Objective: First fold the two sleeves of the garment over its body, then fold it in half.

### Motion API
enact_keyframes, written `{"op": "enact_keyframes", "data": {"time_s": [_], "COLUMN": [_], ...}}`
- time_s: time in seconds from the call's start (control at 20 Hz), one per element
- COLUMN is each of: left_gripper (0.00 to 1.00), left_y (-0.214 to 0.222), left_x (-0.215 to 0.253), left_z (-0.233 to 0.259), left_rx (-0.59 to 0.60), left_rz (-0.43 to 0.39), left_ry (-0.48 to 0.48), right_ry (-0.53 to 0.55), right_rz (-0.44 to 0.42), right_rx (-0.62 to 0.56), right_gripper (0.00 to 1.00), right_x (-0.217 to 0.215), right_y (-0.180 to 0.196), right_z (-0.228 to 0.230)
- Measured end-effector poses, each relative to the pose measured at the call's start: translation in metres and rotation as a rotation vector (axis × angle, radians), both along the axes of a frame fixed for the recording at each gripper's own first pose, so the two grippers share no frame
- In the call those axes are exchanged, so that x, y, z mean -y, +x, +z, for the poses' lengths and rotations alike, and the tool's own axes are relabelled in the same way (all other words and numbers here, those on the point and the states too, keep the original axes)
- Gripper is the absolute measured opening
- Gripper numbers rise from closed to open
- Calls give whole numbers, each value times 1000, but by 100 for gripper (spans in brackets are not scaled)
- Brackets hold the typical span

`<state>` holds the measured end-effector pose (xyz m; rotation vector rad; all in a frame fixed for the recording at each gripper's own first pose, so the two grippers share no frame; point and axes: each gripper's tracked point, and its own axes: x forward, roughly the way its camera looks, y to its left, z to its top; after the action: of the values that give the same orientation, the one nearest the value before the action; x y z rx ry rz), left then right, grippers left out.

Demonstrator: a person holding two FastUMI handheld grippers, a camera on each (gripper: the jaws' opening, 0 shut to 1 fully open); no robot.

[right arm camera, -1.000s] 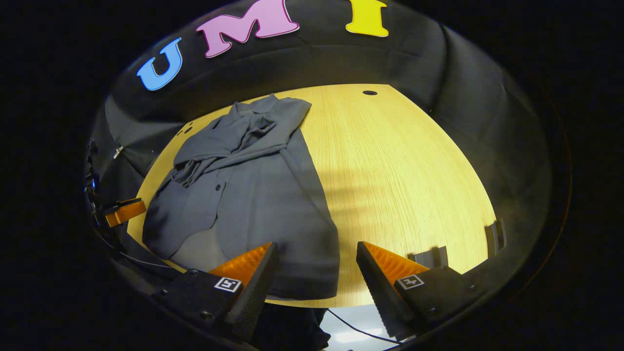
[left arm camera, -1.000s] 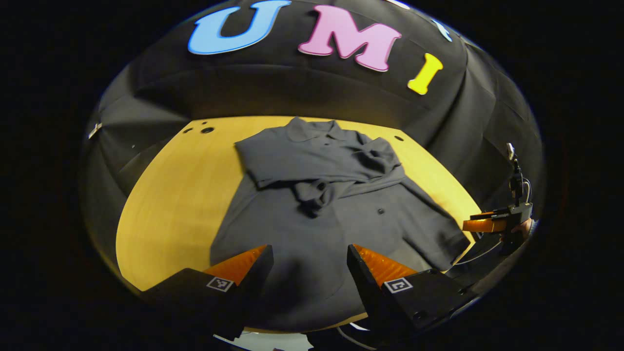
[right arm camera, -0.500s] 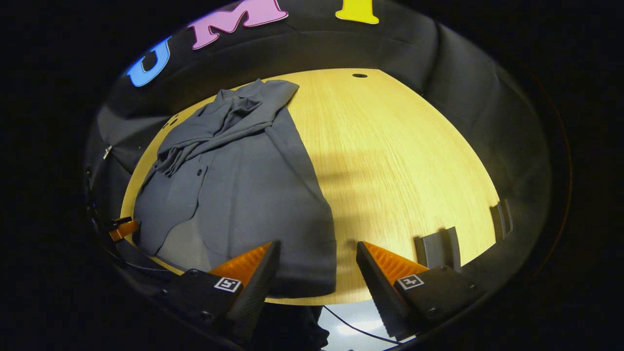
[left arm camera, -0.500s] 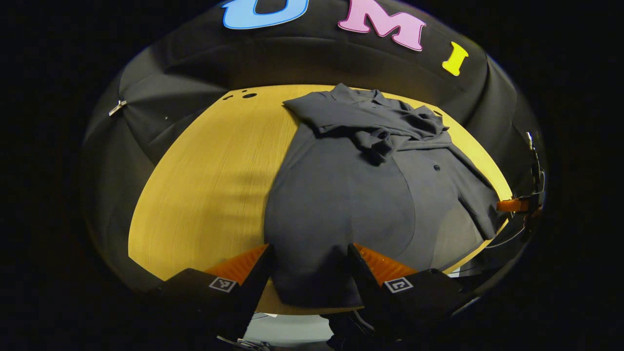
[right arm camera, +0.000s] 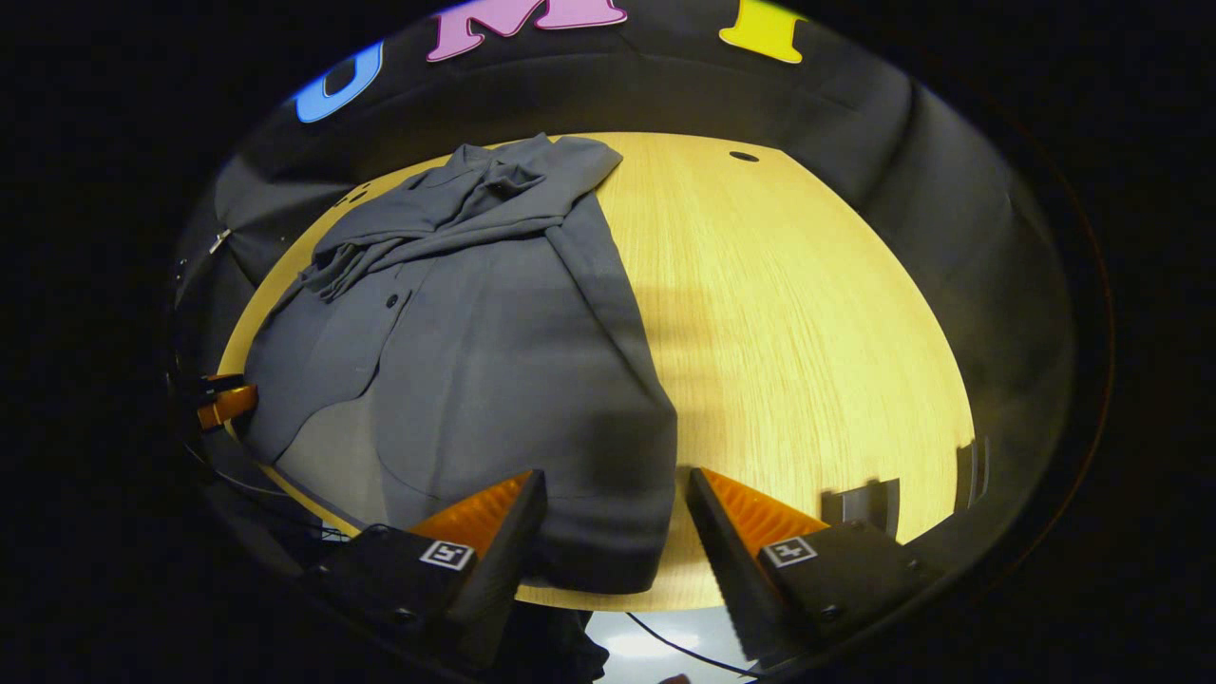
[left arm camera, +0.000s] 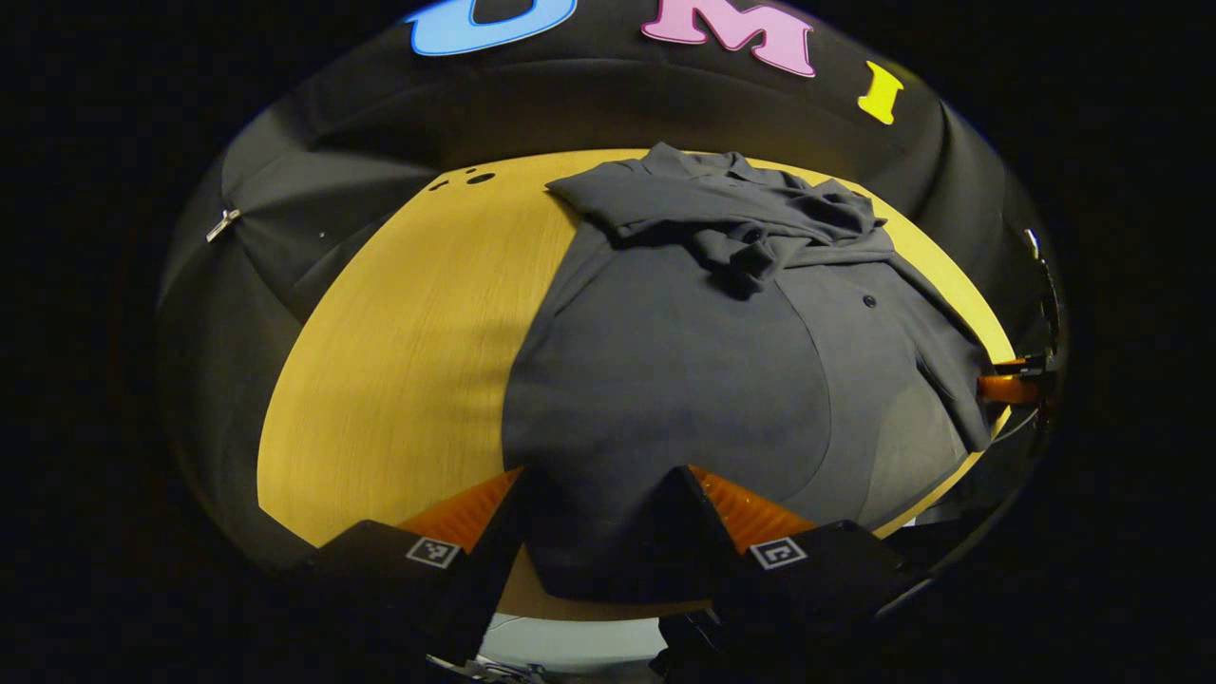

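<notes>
Both grippers have dropped closer to the shirt's near hem since a second ago. Left gripper (left arm camera: 600, 513) straddles the hem's left corner, jaws wide, no grip. Right gripper (right arm camera: 616, 518) straddles the right corner, also wide. Dark grey button shirt (right arm camera: 475, 361) lies flat on the wooden table (right arm camera: 788, 332), sleeves crossed over the chest near the collar. Bare tabletop lies beyond both side edges.

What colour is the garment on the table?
Plain dark grey garment; right gripper view shows it best.
</notes>
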<state>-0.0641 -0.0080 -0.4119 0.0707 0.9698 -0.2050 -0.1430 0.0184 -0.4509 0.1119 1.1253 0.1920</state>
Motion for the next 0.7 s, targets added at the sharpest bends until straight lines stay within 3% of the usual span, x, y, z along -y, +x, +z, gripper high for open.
{"op": "enact_keyframes", "data": {"time_s": [0.1, 0.2, 0.4, 0.7], "left_gripper": [52, 9, 6, 6], "left_y": [12, 19, 8, -15], "left_x": [13, 12, 7, 6], "left_z": [3, 1, 14, 33], "left_rx": [6, -13, -88, -152], "left_rz": [-60, -52, 15, -48], "left_ry": [-7, -9, -118, -162], "right_ry": [57, 61, 97, 132], "right_rz": [58, 67, 51, 52], "right_rx": [0, -18, -38, -81], "right_gripper": [50, 6, 6, 5], "right_x": [-20, -26, -27, -14], "right_y": [4, 7, -3, -52], "right_z": [4, 2, 10, 28]}}
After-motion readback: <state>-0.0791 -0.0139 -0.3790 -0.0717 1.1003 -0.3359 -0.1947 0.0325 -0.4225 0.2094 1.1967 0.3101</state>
